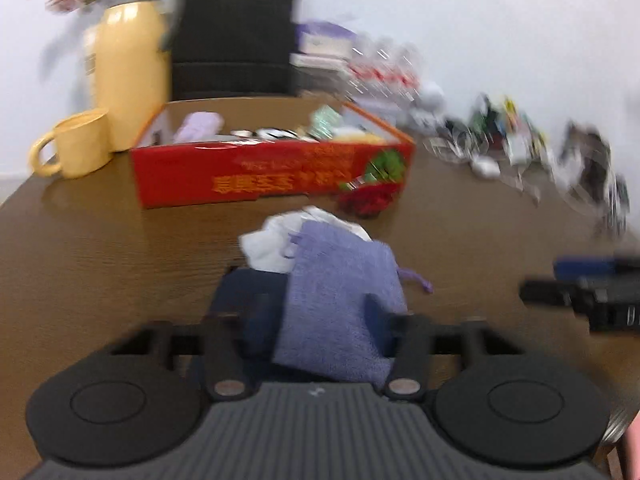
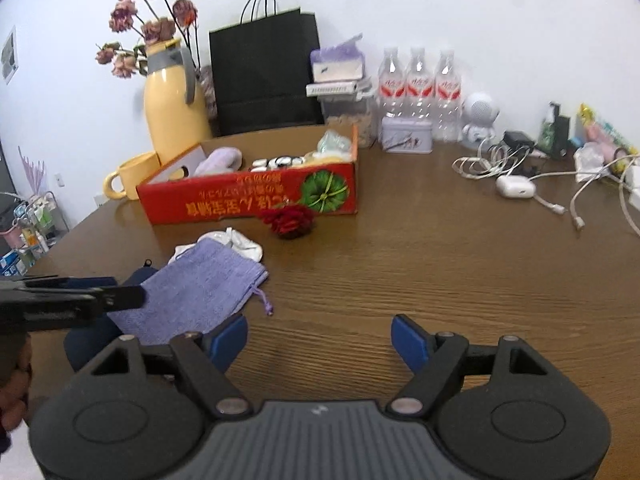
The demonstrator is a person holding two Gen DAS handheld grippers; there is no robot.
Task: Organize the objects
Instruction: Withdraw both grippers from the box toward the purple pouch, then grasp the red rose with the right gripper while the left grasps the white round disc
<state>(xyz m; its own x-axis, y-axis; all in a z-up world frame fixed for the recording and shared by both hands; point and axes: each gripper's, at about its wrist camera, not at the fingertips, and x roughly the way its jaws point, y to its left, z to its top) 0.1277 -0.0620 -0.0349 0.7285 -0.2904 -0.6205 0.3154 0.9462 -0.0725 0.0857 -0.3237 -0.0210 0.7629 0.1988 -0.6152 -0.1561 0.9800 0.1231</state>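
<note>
left hand-held gripper (image 1: 326,312) clamped on lilac drawstring pouch (image 1: 340,296) | right hand-held gripper (image 2: 320,340) fingers wide apart, holding nothing | pouch in front of red box (image 2: 256,192), long axis slanting toward it

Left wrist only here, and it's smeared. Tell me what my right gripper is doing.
Observer: The right gripper is open and empty, over the table, right of the purple pouch.
Operator: Name that red blob before the box.
Observer: A red rose, lying just in front of the red box.
Operator: Report the blur behind the box's right end.
Observer: Three water bottles, upright by the wall.
</note>
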